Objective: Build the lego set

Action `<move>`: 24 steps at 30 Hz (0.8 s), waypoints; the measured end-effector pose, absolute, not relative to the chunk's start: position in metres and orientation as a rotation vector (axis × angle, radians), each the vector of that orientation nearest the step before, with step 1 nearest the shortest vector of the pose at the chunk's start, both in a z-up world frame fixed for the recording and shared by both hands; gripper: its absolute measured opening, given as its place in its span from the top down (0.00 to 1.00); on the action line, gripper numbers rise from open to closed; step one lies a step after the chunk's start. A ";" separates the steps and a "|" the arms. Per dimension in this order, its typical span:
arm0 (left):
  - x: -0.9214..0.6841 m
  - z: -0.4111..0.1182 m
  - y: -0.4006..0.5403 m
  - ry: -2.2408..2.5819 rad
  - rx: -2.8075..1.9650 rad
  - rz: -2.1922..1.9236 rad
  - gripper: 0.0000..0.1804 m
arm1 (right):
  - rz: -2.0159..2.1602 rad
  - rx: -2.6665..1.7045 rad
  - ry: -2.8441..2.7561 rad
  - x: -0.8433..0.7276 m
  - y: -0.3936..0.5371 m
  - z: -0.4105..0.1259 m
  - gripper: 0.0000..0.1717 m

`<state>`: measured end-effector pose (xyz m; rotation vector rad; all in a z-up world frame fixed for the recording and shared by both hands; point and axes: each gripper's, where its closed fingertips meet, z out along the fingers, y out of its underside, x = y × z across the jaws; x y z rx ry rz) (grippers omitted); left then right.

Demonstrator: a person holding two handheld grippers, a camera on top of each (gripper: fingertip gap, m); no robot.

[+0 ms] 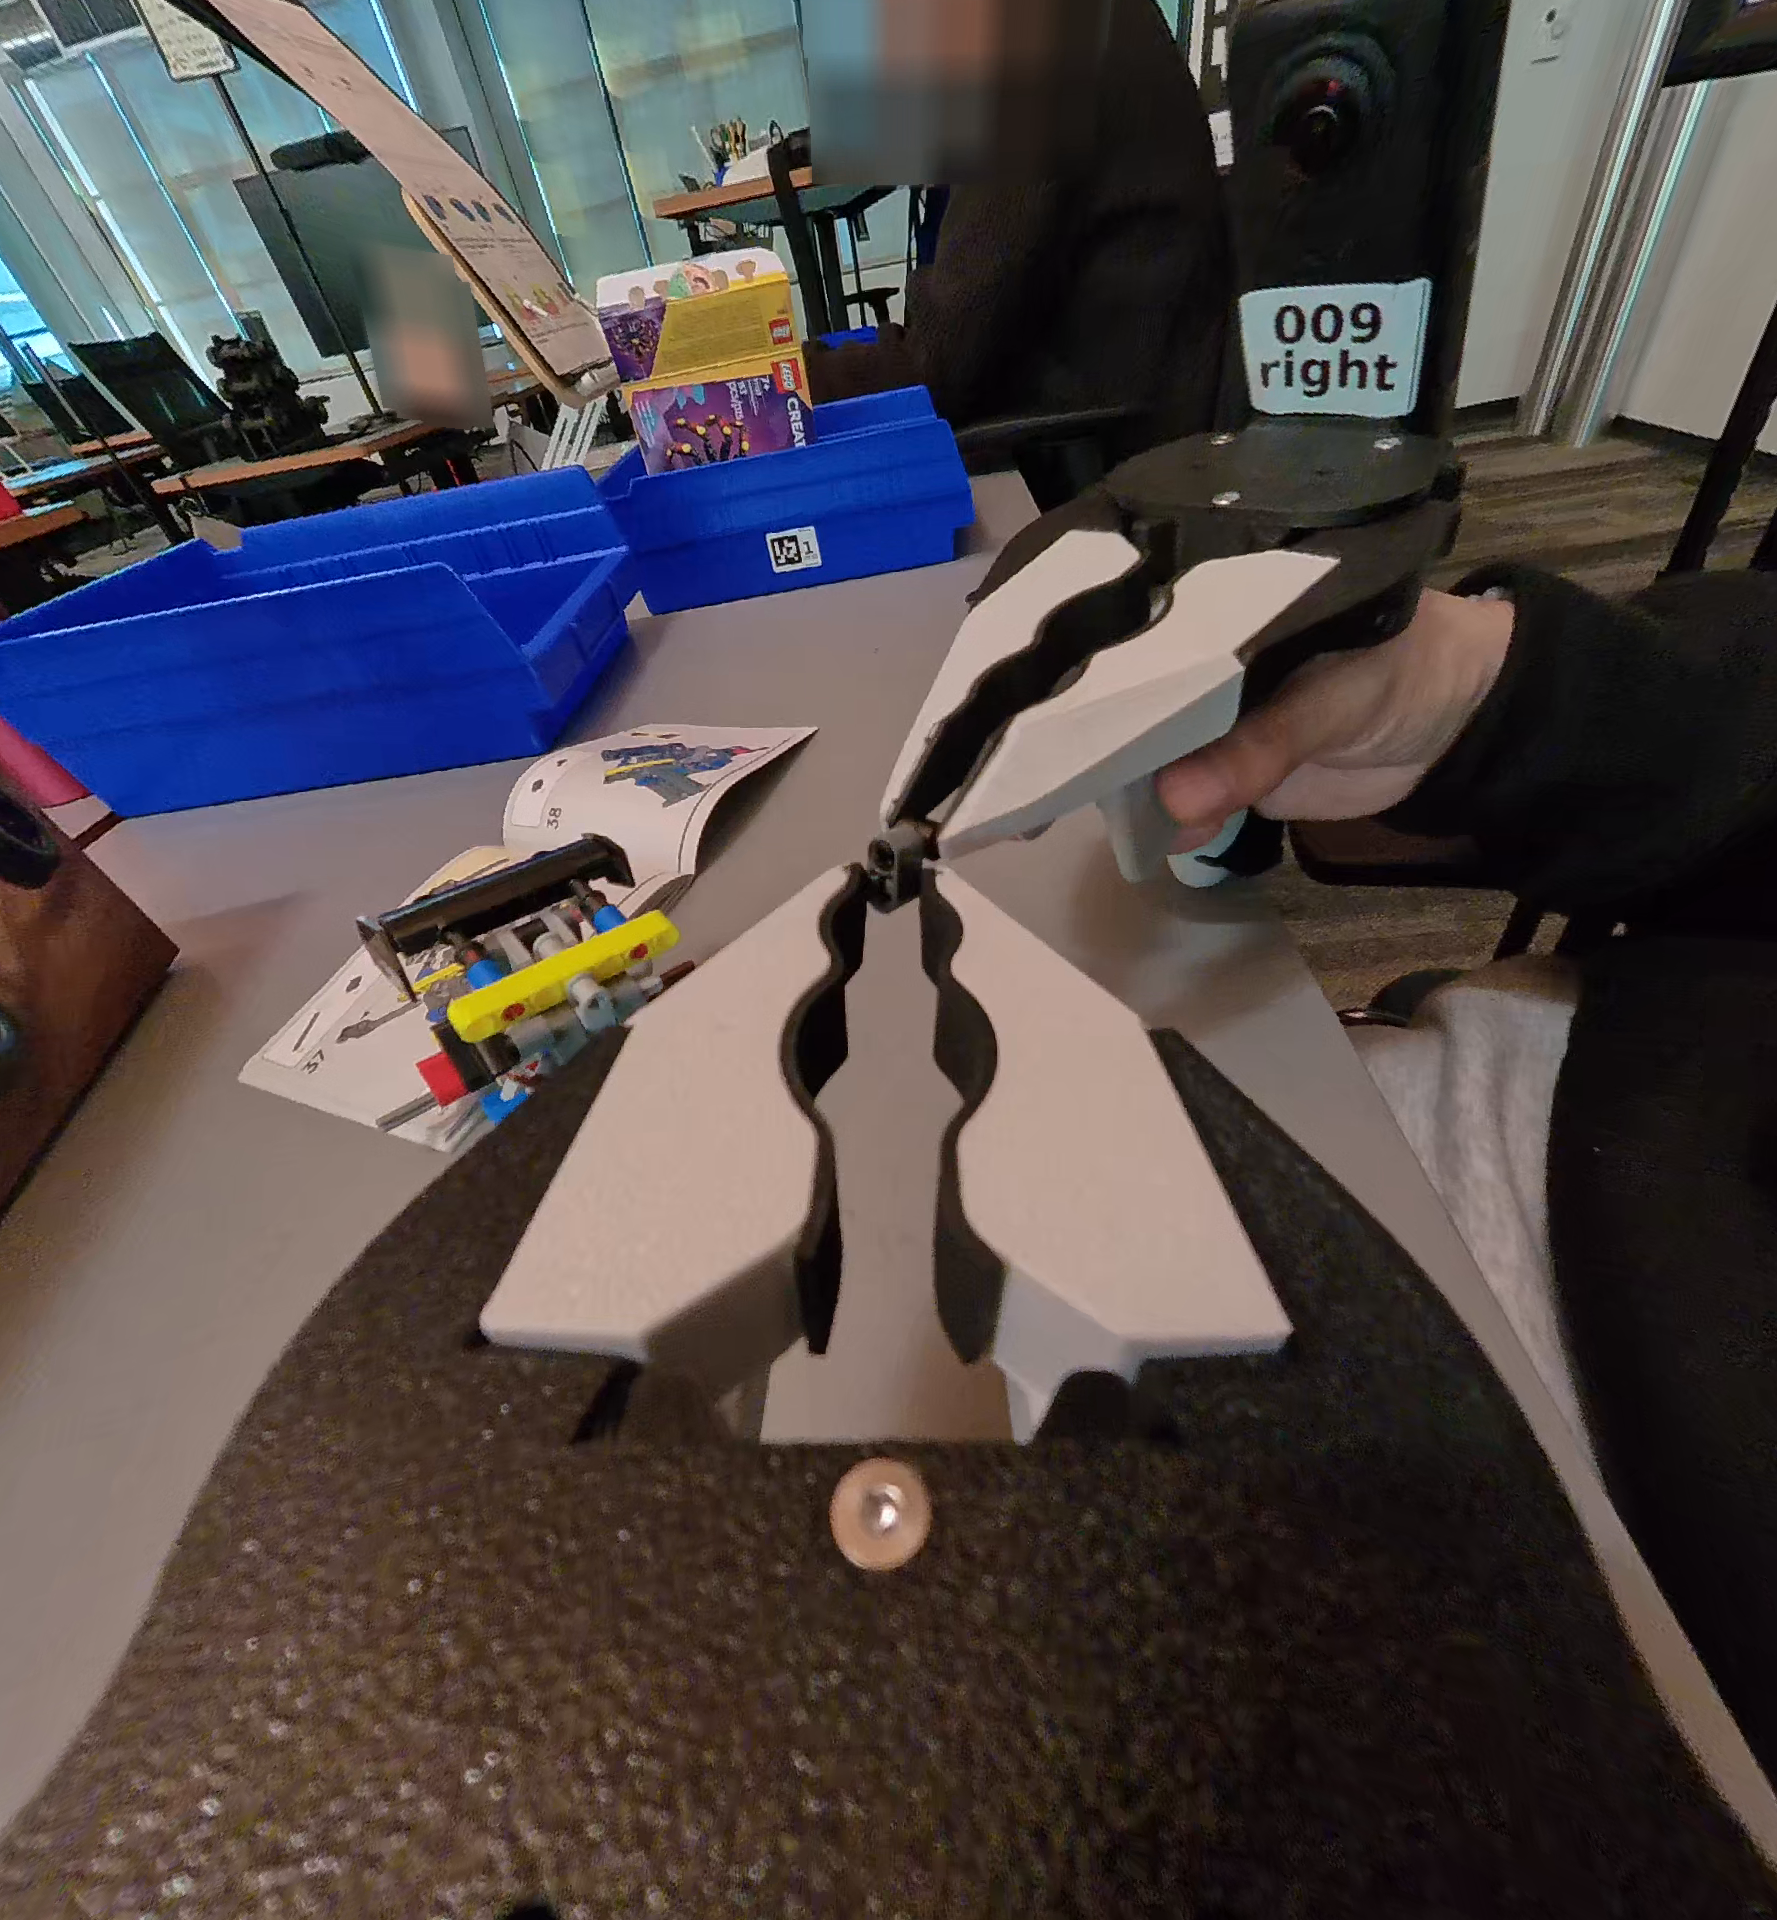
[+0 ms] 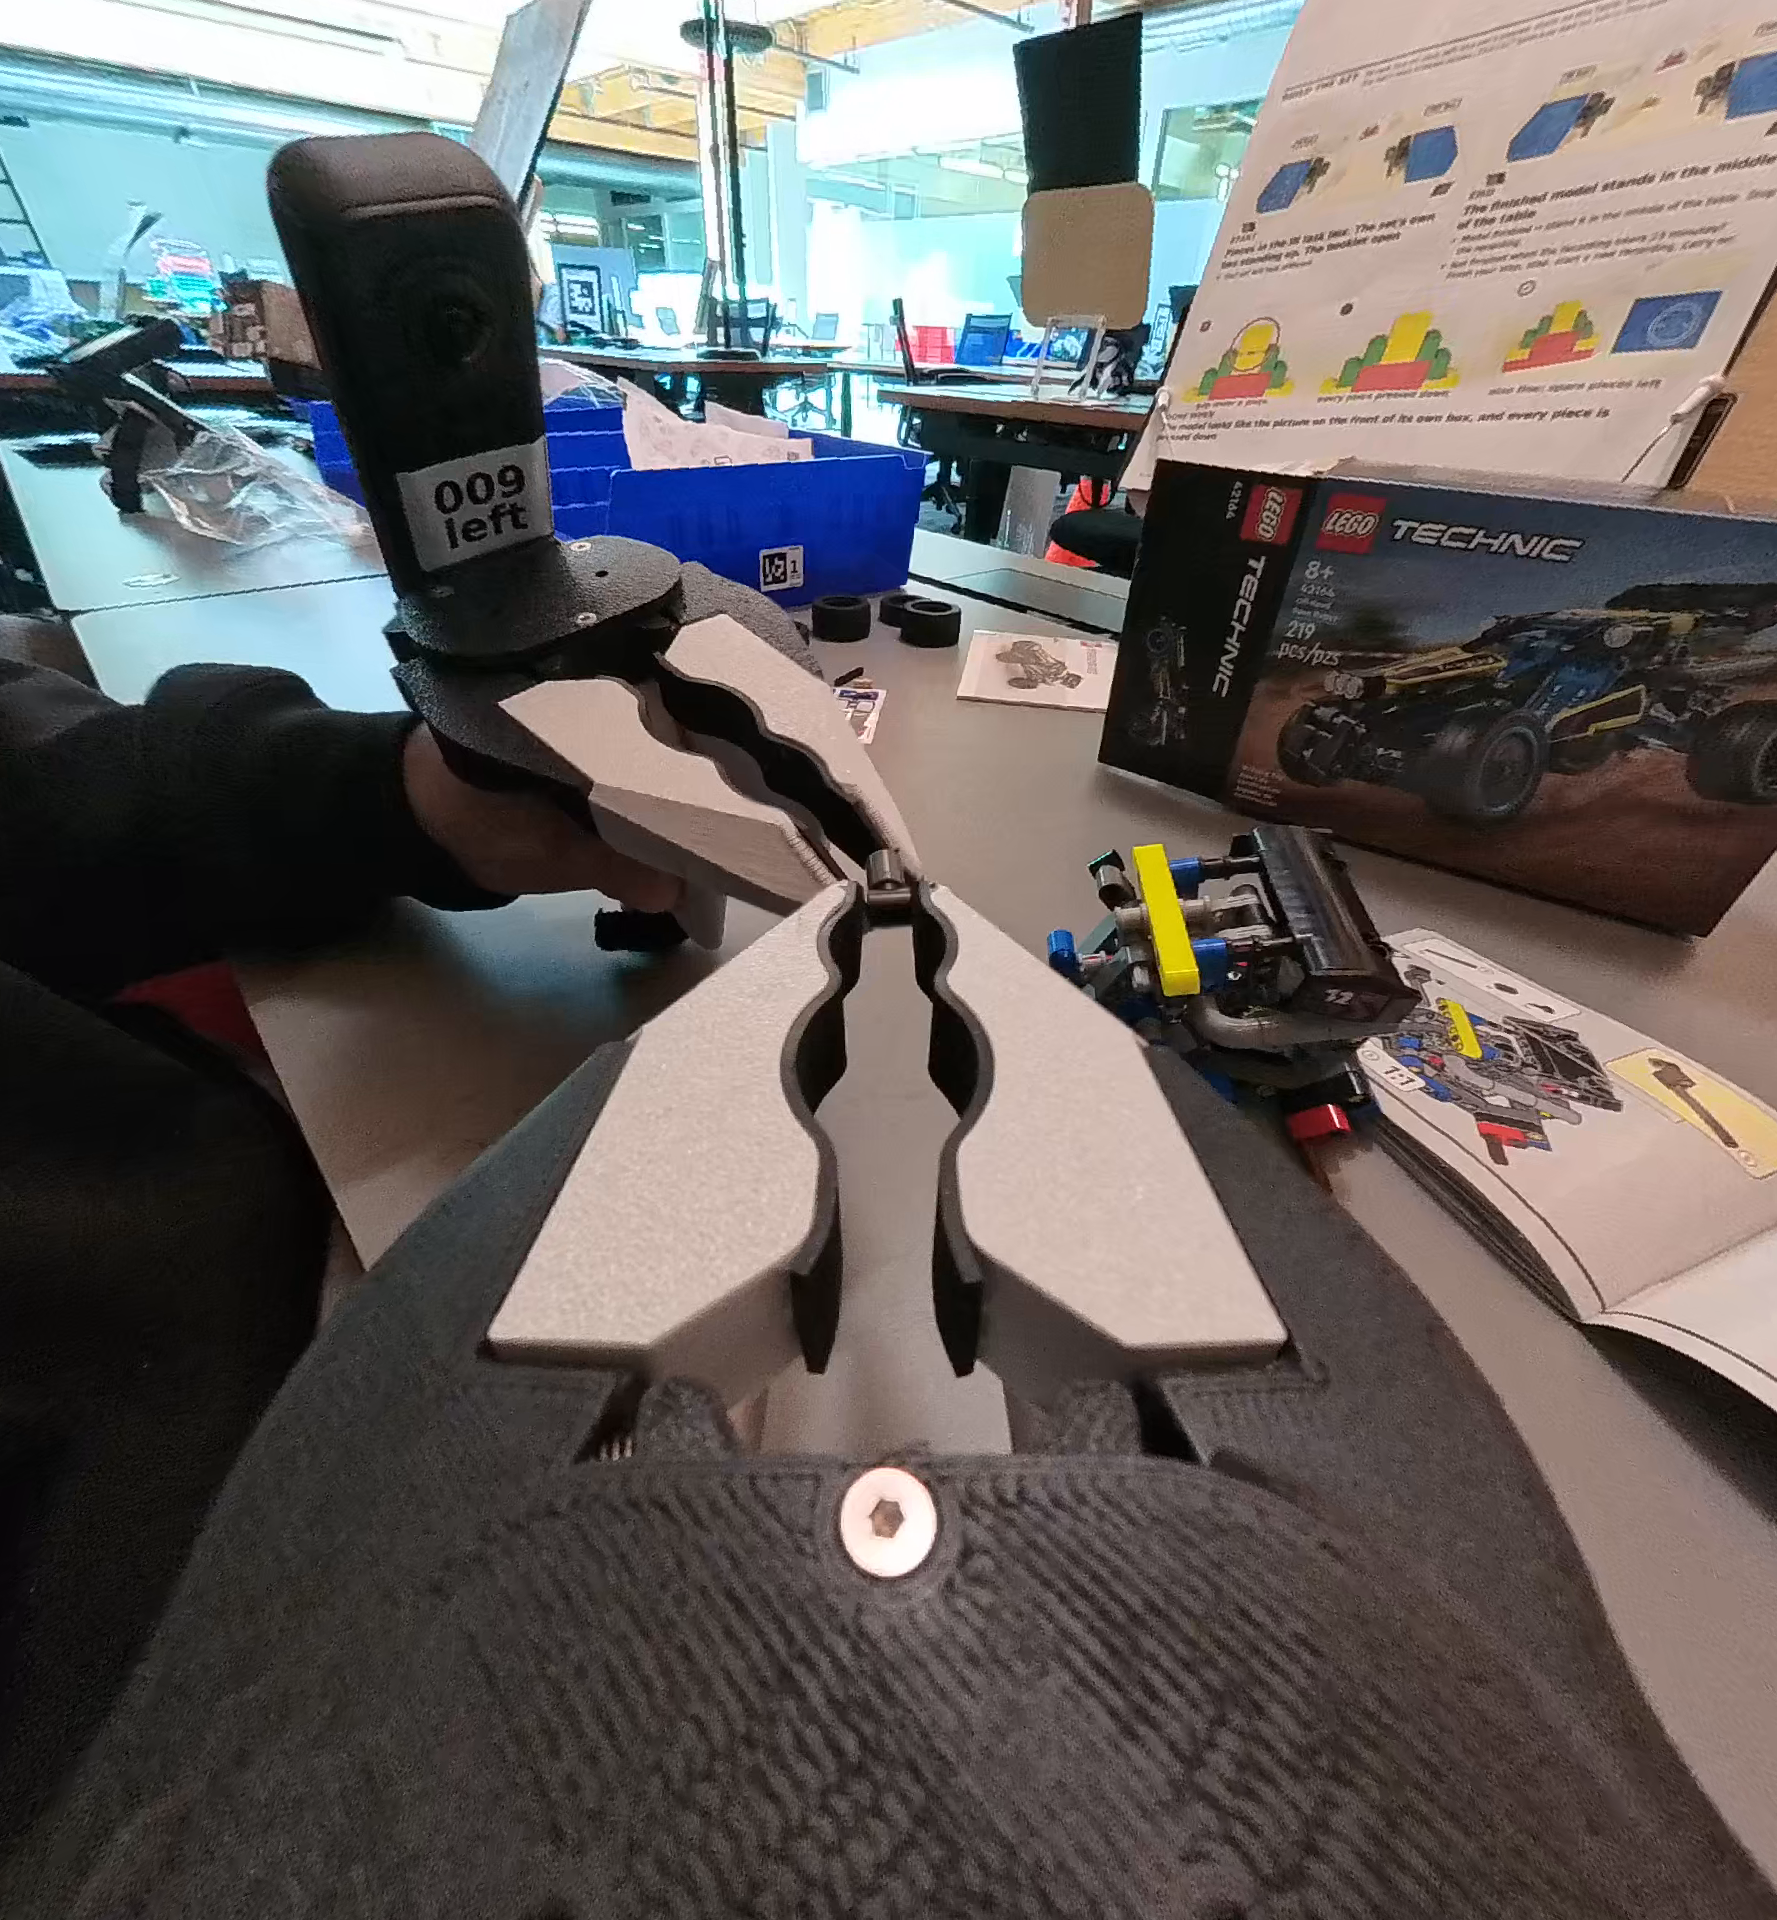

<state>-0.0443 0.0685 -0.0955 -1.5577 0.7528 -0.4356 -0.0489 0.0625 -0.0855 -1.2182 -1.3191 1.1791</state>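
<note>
My left gripper (image 1: pixel 892 891) and my right gripper (image 2: pixel 889 902) meet tip to tip above the grey table (image 1: pixel 811 665). Both are shut on the same small black connector piece (image 1: pixel 889 857), each on one end of it. The piece also shows in the right wrist view (image 2: pixel 886 881). In the left wrist view, the right gripper (image 1: pixel 922 831) comes in from the upper right. In the right wrist view, the left gripper (image 2: pixel 879 857) comes in from the upper left. A partly built brick model (image 1: pixel 531 977) with a yellow beam lies on an open instruction booklet (image 1: pixel 655 779); it also shows in the right wrist view (image 2: pixel 1258 956).
The set's box (image 2: pixel 1486 675) stands behind the model. Blue bins (image 1: pixel 292 665) line the far side. Two black tyres (image 2: pixel 842 616) and a leaflet (image 2: pixel 1035 670) lie near one bin. A board with an instruction sheet (image 2: pixel 1486 260) leans behind the box. Both grippers' tips are close together, under 4 cm apart.
</note>
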 end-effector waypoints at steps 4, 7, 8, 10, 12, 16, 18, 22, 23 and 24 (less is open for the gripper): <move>-0.045 -0.094 0.069 0.733 -1.549 -0.450 0.96 | 1.171 -1.219 -1.333 -0.048 0.064 -0.087 0.96; -0.045 -0.093 0.070 0.732 -1.548 -0.462 0.96 | 1.174 -1.225 -1.331 -0.048 0.065 -0.087 0.97; -0.045 -0.094 0.071 0.738 -1.550 -0.459 0.96 | 1.162 -1.224 -1.336 -0.048 0.065 -0.087 0.97; -0.044 -0.096 0.072 0.752 -1.556 -0.432 0.96 | 1.138 -1.236 -1.340 -0.048 0.067 -0.090 0.97; -0.054 -0.097 0.081 0.692 -1.592 -0.356 0.91 | 1.078 -1.290 -1.297 -0.048 0.078 -0.092 0.97; -0.103 -0.107 0.101 0.499 -1.739 -0.126 0.85 | 0.982 -1.391 -1.284 -0.043 0.100 -0.101 0.97; -0.131 -0.119 0.111 0.443 -1.854 -0.056 0.84 | 0.914 -1.414 -1.252 -0.042 0.115 -0.099 0.97; -0.123 -0.136 0.114 0.451 -2.029 -0.359 0.92 | 0.842 -1.552 -1.274 -0.049 0.132 -0.117 0.97; -0.121 -0.137 0.115 0.449 -2.043 -0.389 0.95 | 0.835 -1.568 -1.267 -0.052 0.135 -0.120 0.97; -0.119 -0.137 0.117 0.461 -2.035 -0.389 0.98 | 0.827 -1.585 -1.270 -0.055 0.136 -0.123 0.97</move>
